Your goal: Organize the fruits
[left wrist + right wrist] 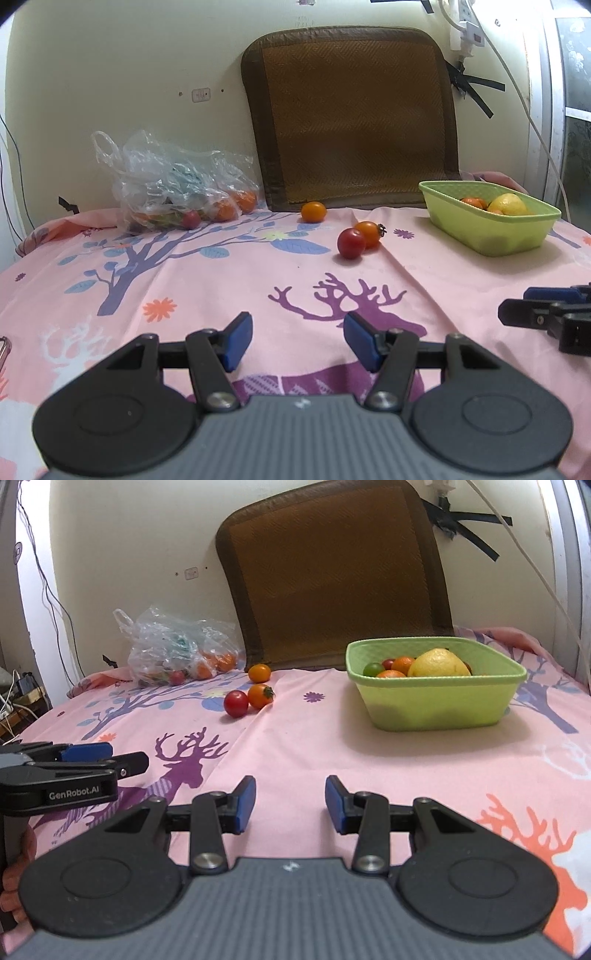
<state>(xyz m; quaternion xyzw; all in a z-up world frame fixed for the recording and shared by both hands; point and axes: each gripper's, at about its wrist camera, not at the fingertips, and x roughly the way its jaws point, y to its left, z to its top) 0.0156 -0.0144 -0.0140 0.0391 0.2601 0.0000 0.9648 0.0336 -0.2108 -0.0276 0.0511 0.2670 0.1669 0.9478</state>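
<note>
Jaws of both grippers spread, empty — bag [177, 192] contents blurred; basket [436, 705] wall hides lower fruit

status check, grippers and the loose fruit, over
Left gripper and right gripper open, empty. Red cherry tomato and two orange ones loose on pink sheet, outside green plastic basket. Path clear.

Left gripper [298, 338] with black linkage arms, blue rubber pads [236, 339], silver screws, ribbed grey housing, right gripper [290, 803] built alike, white "GenRobot.AI" lettering along the left gripper's black side
</note>
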